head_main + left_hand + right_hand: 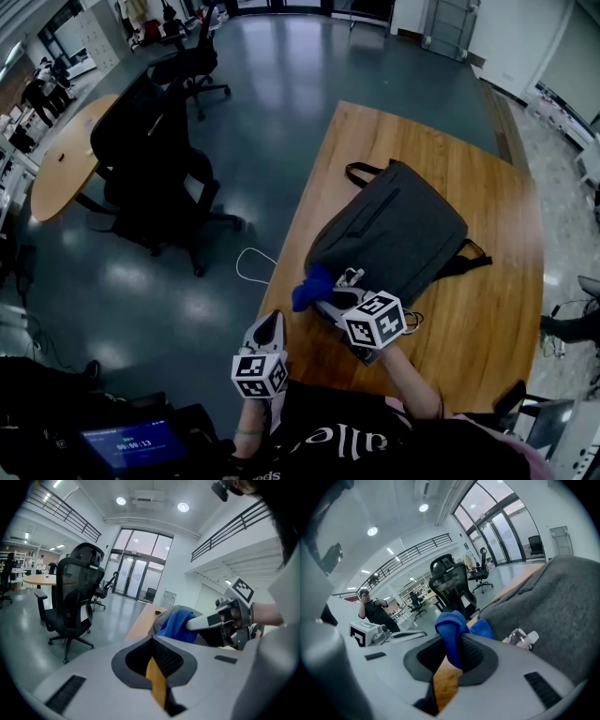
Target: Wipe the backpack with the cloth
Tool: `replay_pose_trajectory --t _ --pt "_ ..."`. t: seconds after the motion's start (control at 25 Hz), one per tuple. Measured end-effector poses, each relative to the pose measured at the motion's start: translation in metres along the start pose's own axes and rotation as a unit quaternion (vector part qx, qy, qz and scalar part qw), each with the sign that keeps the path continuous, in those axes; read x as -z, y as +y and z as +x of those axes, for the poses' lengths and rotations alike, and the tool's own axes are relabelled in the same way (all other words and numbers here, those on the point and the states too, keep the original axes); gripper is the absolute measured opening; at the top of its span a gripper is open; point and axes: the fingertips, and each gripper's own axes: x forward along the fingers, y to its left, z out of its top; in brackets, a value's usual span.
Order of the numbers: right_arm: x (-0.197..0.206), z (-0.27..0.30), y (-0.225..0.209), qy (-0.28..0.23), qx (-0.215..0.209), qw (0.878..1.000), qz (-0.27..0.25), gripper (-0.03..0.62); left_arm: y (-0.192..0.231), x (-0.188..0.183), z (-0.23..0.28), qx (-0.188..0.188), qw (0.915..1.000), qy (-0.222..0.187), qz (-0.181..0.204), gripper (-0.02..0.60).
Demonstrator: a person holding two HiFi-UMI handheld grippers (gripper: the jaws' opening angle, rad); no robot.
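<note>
Backpack [394,230], grey, lies flat on the wooden table [487,309], its long axis slanting from the near-left corner towards the far side. The carry handle loops out at the far end, pointing away from the person and a little left, and the dark straps spill out along the right edge. At the near-left corner of the bag sits the blue cloth [312,286], bunched up against the fabric just above the table's left edge. The right gripper [330,296] reaches in from the near side, its marker cube over the bag's near edge. In the right gripper view its jaws are clamped on a fold of the cloth, which stands up between them in a thick blue ridge, with the grey side of the bag filling the right of the view. The left gripper [270,328] hangs at the table's near-left edge, just beside the right one and clear of the bag. Its jaws are pressed together with nothing between them, and they point towards the cloth and the other gripper. Across the dark floor to the left stands a black office chair [150,178], and a white cable [251,265] loops on the floor near the table's side.
</note>
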Motion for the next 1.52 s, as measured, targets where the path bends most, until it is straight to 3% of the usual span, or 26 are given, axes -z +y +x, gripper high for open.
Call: replay_pose_trajectory --t 0.32,0.48,0.84,1.04,1.2,1.52 --pt "0.047 -0.053 -0.004 -0.008 -0.009 0.999 0.041 0.054 -0.035 0.003 0.000 0.007 0.9999 -0.004 0.007 0.000" --pt "0.083 -0.108 -0.013 -0.008 -0.012 0.999 0.046 0.054 -0.078 0.012 -0.003 0.005 0.9999 -0.007 0.006 0.000" --pt "0.111 -0.161 -0.030 0.003 0.007 0.998 0.055 0.055 -0.097 0.010 -0.008 0.006 0.9998 -0.005 0.020 0.000" --pt "0.048 -0.165 -0.002 -0.028 -0.019 0.999 0.021 0.055 -0.096 -0.006 -0.023 0.011 0.9997 -0.008 0.020 0.000" --pt "-0.009 -0.144 -0.003 -0.060 -0.036 0.997 -0.037 0.054 -0.100 0.005 -0.015 0.017 0.9996 -0.009 0.021 0.000" --pt "-0.096 -0.063 -0.013 -0.052 -0.004 0.988 -0.147 0.055 -0.101 -0.004 -0.012 0.034 0.9989 -0.026 0.022 0.000"
